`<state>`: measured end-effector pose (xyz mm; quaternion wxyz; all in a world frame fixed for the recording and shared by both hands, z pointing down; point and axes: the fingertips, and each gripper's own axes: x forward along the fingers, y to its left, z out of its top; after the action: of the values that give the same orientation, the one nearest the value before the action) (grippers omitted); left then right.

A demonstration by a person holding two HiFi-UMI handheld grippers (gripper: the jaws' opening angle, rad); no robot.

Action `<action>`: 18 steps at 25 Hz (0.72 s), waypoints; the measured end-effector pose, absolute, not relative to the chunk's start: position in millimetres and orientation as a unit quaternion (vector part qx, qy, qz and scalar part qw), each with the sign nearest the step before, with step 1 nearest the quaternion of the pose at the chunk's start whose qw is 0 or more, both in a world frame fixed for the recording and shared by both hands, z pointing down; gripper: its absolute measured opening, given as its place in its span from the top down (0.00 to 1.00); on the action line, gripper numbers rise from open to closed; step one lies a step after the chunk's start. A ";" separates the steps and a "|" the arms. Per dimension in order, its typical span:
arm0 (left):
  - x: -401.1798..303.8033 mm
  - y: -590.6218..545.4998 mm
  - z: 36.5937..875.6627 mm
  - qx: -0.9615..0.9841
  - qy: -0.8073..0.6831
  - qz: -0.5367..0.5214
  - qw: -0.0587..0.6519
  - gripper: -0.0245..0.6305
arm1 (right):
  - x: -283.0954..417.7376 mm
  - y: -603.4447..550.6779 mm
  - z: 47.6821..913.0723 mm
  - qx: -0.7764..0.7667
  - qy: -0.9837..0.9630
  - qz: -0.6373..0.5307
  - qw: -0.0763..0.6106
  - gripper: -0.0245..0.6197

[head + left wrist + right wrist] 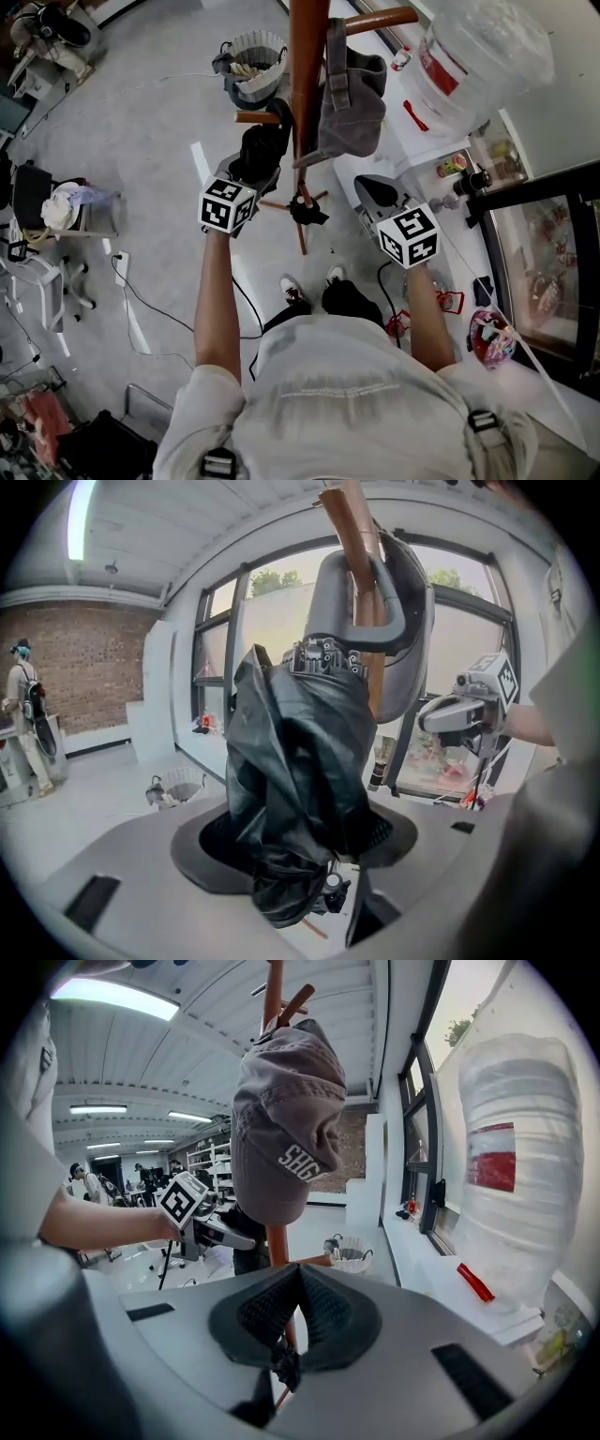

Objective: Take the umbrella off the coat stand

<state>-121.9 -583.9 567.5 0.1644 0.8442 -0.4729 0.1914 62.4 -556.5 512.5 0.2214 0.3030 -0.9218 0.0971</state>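
The wooden coat stand (308, 66) fills the middle of my head view, its pole rising straight up in front of me, and a big clear water bottle (478, 52) with a red label stands off to its right by the window. The black umbrella (295, 771) is still on the stand, a folded, crumpled bundle hanging at the left side of the pole, just under a short peg (255, 117); I cannot tell how it is hooked on. A grey cap (281, 1129) with white lettering hangs on the other side of the pole, higher up. My left gripper (300, 841) is up at the umbrella with its fingers closed on the lower part of the bundle, and the black fabric fills the gap between the pads. My right gripper (298, 1288) is held apart from the stand, pointing at the pole below the cap, its fingers closed together with nothing between them. A white wire basket (256, 52) sits on the floor beyond the stand.
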 end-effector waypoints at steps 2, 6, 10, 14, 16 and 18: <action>-127.7 -577.5 564.2 0.838 -0.482 0.192 0.168 0.53 | 61.2 -551.5 509.0 0.308 -0.922 0.098 0.215 0.93; -140.4 -568.3 549.9 0.828 -0.502 0.173 0.180 0.53 | 57.1 -542.6 493.5 0.318 -0.923 0.087 0.200 0.93; -153.5 -561.2 532.1 0.822 -0.520 0.152 0.179 0.53 | 53.5 -537.9 474.5 0.337 -0.921 0.072 0.184 0.93; -166.3 -551.0 511.3 0.817 -0.536 0.129 0.168 0.54 | 49.9 -534.7 452.3 0.359 -0.917 0.053 0.165 0.93; -176.5 -543.9 500.4 0.814 -0.544 0.117 0.166 0.54 | 45.9 -532.5 439.4 0.366 -0.917 0.042 0.154 0.93; -188.2 -535.6 488.3 0.810 -0.552 0.096 0.175 0.54 | 41.6 -530.5 425.7 0.372 -0.917 0.029 0.144 0.93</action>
<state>-188.2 -535.6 488.3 0.1755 0.8096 -0.5519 0.0957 41.6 -530.5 425.7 0.1440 0.3715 -0.9167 0.0288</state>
